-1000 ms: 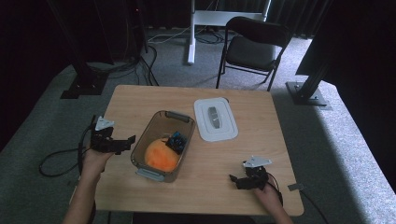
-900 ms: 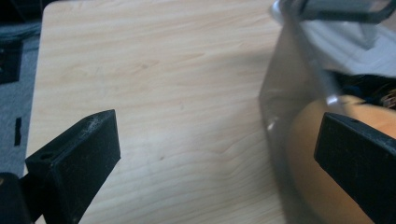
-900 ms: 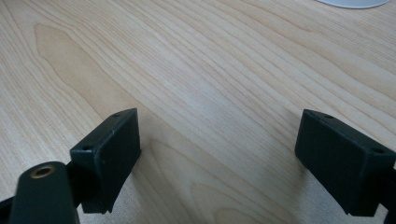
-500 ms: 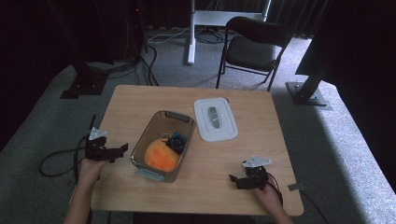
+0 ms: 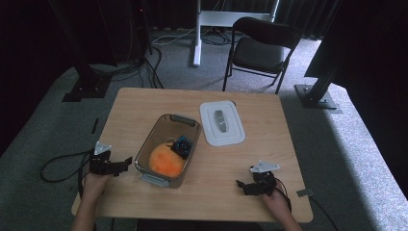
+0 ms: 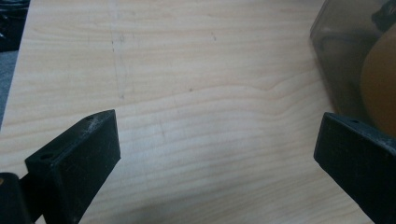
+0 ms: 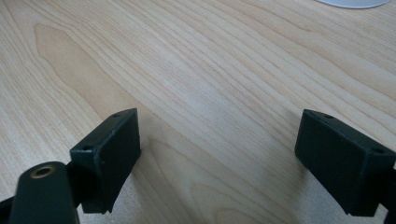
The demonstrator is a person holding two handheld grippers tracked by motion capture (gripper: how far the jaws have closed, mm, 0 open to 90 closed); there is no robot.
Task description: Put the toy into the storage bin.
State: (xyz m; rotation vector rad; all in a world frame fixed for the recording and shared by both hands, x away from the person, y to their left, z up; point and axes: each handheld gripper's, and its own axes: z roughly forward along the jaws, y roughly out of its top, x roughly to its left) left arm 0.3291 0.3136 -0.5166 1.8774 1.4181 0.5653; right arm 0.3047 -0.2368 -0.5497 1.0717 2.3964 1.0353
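A clear plastic bin (image 5: 144, 153) with grey handles stands on the wooden table (image 5: 269, 144). Inside it lie an orange ball (image 5: 165, 160) and a small black and blue object (image 5: 182, 145). The bin's white lid (image 5: 222, 122) lies flat to its right. My left gripper (image 5: 126, 161) rests at the table's left edge, open, its jaws wide apart over bare wood (image 6: 210, 116), with the bin's wall (image 6: 336, 60) at the right. My right gripper (image 5: 239, 185) sits near the front right, open and holding nothing, above the wood (image 7: 219, 93).
A black folding chair (image 5: 262, 45) stands behind the table beside a white stand (image 5: 197, 33). Dark frame posts with feet (image 5: 317, 96) flank the table. Cables (image 5: 57, 166) trail on the grey carpet at the left.
My left gripper has pulled back from the bin's left side toward the table's front left edge. The right gripper has stayed where it was.
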